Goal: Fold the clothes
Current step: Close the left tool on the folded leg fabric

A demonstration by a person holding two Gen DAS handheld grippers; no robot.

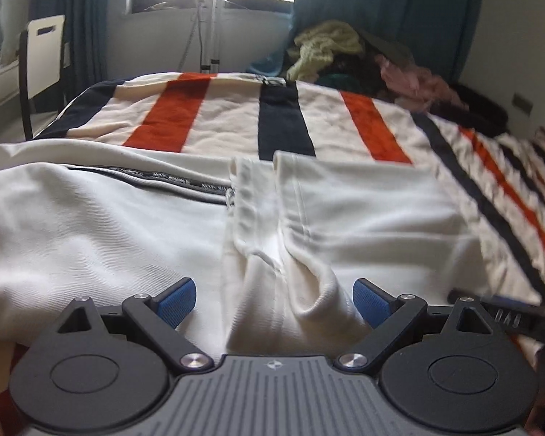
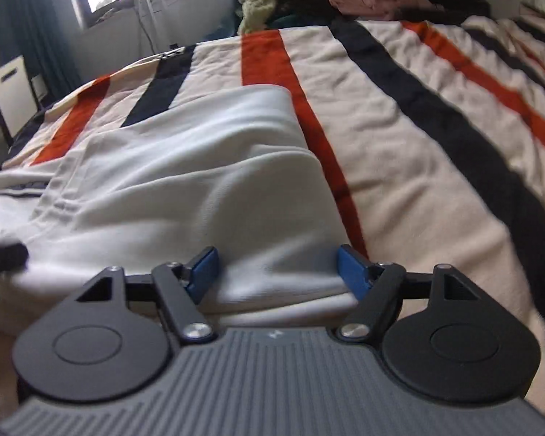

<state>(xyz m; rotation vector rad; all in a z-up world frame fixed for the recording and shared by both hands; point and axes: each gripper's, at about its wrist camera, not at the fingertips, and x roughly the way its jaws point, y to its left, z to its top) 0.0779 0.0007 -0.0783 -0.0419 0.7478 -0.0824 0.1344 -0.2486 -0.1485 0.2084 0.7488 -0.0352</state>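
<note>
Left wrist view: white garment (image 1: 127, 225) partly folded on the striped bedspread (image 1: 345, 123); both claws, left gripper (image 1: 274, 303) and right gripper (image 2: 278, 272), gape wide and empty, more folds to go.

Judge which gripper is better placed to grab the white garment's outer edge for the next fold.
Right, probably. The right gripper, jaws open, straddles the white garment at its edge; the open left gripper faces its middle.

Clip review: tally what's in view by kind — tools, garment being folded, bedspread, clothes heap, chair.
Tools: 2 — left tool, right tool, both open
White garment: 1
Striped bedspread: 1
Clothes heap: 1
Chair: 1
Total: 6
</note>
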